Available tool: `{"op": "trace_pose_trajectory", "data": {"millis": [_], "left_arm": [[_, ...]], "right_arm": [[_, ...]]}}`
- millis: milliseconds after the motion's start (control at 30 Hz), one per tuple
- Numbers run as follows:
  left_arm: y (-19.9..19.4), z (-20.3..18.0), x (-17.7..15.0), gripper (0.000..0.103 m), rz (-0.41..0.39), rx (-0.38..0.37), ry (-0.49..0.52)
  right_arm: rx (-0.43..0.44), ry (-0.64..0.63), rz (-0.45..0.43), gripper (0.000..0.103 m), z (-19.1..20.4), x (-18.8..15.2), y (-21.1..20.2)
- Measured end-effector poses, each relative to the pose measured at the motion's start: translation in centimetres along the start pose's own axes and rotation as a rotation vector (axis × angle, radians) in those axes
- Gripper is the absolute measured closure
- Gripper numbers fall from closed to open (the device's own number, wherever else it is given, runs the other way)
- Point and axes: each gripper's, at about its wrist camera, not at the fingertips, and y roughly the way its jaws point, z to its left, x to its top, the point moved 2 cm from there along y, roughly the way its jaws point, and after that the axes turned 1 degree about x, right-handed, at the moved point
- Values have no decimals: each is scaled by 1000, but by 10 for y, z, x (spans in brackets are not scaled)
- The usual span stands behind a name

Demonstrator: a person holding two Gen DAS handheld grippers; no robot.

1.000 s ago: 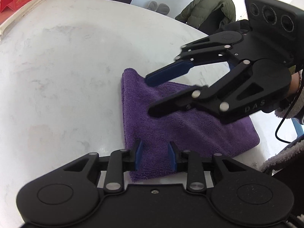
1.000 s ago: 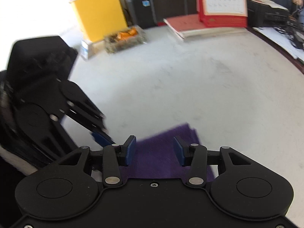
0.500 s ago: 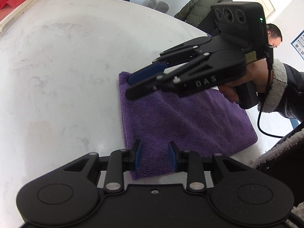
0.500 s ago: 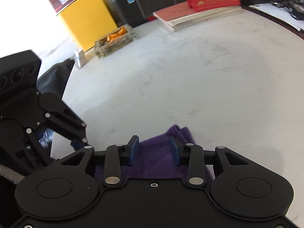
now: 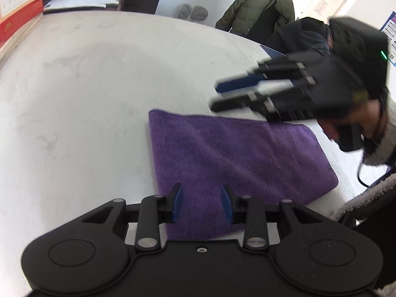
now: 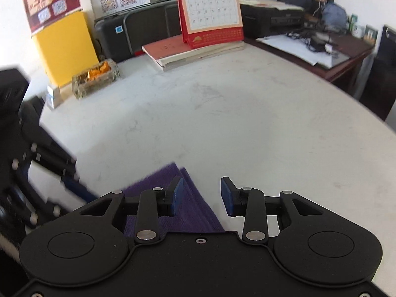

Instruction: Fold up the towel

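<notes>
White marble-look tabletop (image 5: 74,104), office clutter behind. Purple towel (image 5: 230,158) lies folded flat, centre of left wrist view. Right gripper (image 5: 217,96) was over towel's far-left corner; now off past far edge at 2 o'clock, blurred, jaws opening, empty. Left gripper (image 5: 201,204) hovers over near edge at 6 o'clock, jaws opening, nothing pinched. Judgement: fold released; next fold or finish.
</notes>
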Motion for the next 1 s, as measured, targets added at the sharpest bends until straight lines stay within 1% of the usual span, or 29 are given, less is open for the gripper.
{"op": "trace_pose_trajectory", "data": {"millis": [100, 167, 300, 333, 400, 467, 533, 667, 833, 900, 933, 1000], "left_arm": [[9, 4, 15, 72, -12, 6, 4], [14, 9, 23, 72, -11, 9, 7], [28, 8, 28, 72, 15, 24, 38], [28, 4, 27, 72, 16, 34, 56], [29, 3, 26, 72, 20, 42, 67], [30, 2, 24, 72, 20, 41, 70], [30, 2, 21, 72, 23, 34, 66], [30, -1, 19, 72, 24, 43, 71], [29, -5, 22, 72, 34, 71, 81], [29, -9, 26, 72, 34, 92, 104], [29, -12, 29, 72, 33, 88, 114], [33, -17, 35, 71, 34, 78, 137]], "right_arm": [[-19, -119, 53, 70, 30, -23, -3], [-14, -164, 76, 70, 47, -33, 1], [-10, -179, 83, 70, 65, -43, 12], [-13, -163, 84, 70, 64, -46, 13], [-25, -91, 66, 70, 51, -54, 5], [-87, -12, 66, 70, 29, -67, -10], [-125, 53, 64, 70, 10, -81, -24], [-253, 200, 76, 69, -33, -118, -62], [-430, 317, 114, 69, -60, -146, -93], [-454, 342, 101, 69, -58, -143, -95], [-462, 353, 88, 69, -55, -140, -97], [-420, 343, 37, 69, -39, -128, -94]]}}
